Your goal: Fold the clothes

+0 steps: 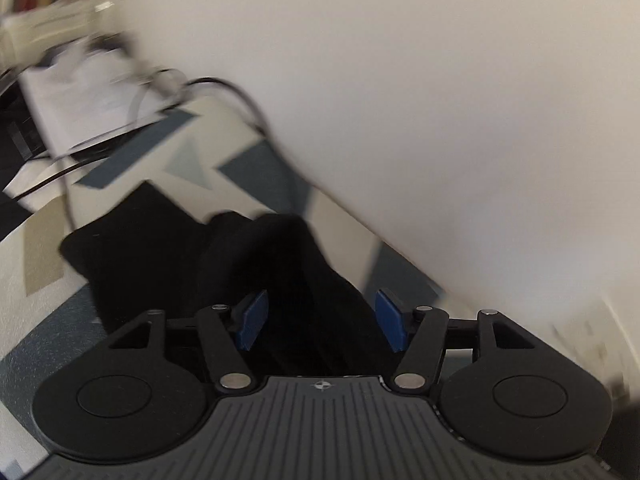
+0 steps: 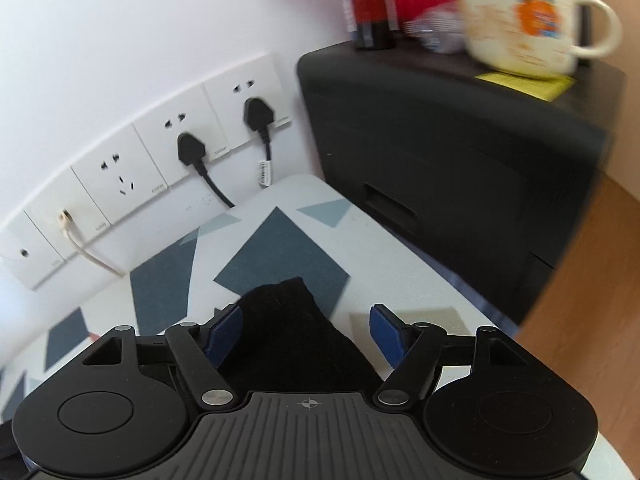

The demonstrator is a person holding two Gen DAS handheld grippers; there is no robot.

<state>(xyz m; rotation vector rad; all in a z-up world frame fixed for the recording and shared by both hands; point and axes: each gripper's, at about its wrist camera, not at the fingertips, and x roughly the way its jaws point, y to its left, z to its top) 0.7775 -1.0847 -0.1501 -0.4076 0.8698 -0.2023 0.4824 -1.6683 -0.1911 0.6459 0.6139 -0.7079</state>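
Observation:
A black garment (image 1: 160,248) lies bunched on a table cover (image 1: 256,172) patterned in white, blue and grey. In the left wrist view a fold of it runs up between the blue pads (image 1: 254,320) of my left gripper (image 1: 322,320), which stands open just over the cloth. In the right wrist view a pointed end of the same black garment (image 2: 288,320) lies between the pads of my right gripper (image 2: 306,334), also open. Its right pad (image 2: 386,334) is clear of the cloth, over the table cover (image 2: 280,252). The rest of the garment is hidden under the gripper bodies.
A pale wall (image 1: 440,120) borders the table; black cables (image 1: 240,96) and white clutter (image 1: 80,92) sit at the far left end. Wall sockets (image 2: 120,180) with two black plugs (image 2: 192,150) face the right gripper. A black cabinet (image 2: 440,152) carries a mug (image 2: 520,20) and a brown bottle (image 2: 370,8).

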